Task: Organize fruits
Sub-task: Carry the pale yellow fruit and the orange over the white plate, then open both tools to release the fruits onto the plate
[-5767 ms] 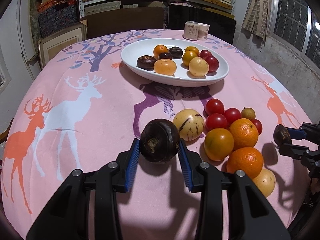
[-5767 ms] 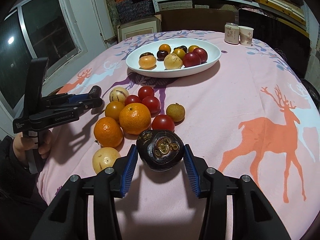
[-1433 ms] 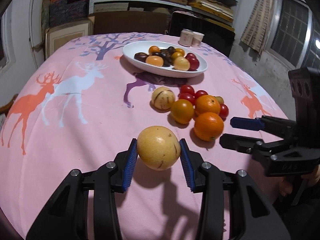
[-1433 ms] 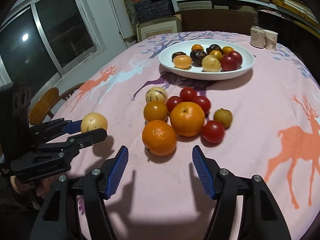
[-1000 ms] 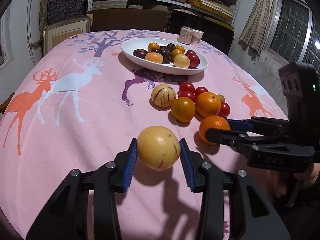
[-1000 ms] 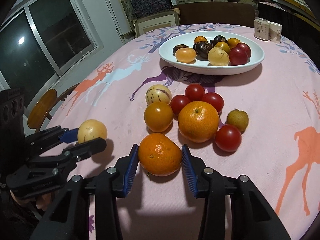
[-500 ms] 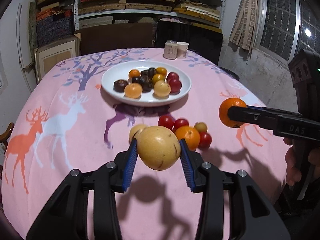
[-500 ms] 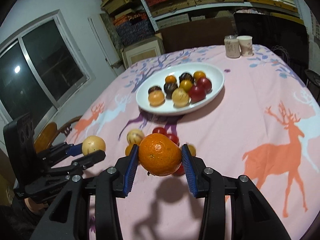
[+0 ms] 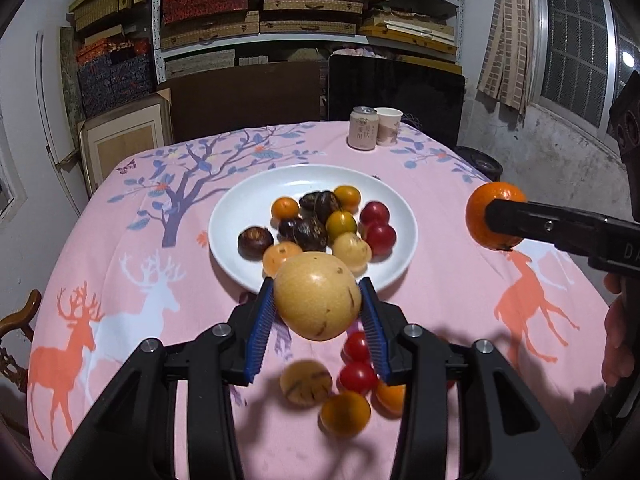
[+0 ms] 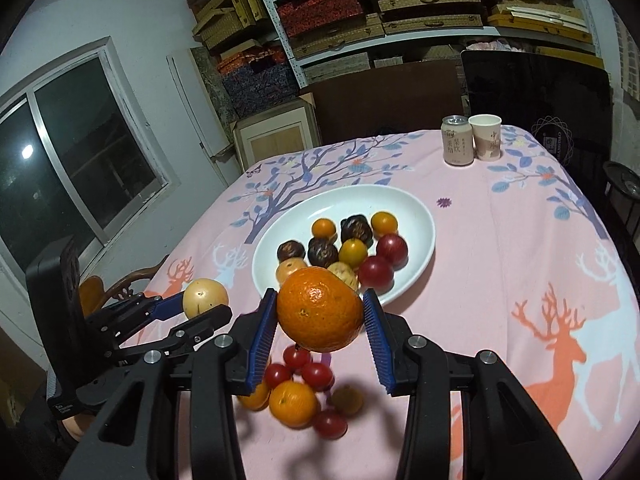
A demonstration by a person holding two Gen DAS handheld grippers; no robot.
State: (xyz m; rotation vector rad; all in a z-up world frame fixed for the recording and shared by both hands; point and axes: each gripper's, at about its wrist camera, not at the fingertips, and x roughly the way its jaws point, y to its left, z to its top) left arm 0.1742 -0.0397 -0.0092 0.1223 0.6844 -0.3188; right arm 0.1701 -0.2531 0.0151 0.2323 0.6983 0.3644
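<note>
My left gripper (image 9: 318, 312) is shut on a pale yellow round fruit (image 9: 318, 296) and holds it in the air just short of the white plate (image 9: 240, 216). My right gripper (image 10: 320, 324) is shut on an orange (image 10: 320, 314), also raised near the plate (image 10: 416, 212). The plate holds several small fruits: dark, orange, yellow and red. The orange also shows in the left wrist view (image 9: 486, 216), and the yellow fruit in the right wrist view (image 10: 205, 298). Loose tomatoes (image 9: 358, 376) and oranges (image 10: 292, 402) lie on the cloth below.
A drink can (image 9: 363, 128) and a paper cup (image 9: 389, 126) stand at the table's far edge. Dark chair backs and shelves of boxes are behind the table. A wooden chair (image 9: 18, 320) is at the left.
Both grippers have risen and moved forward toward the plate with their fruits. The loose fruit pile now lies below and behind the fingertips.
</note>
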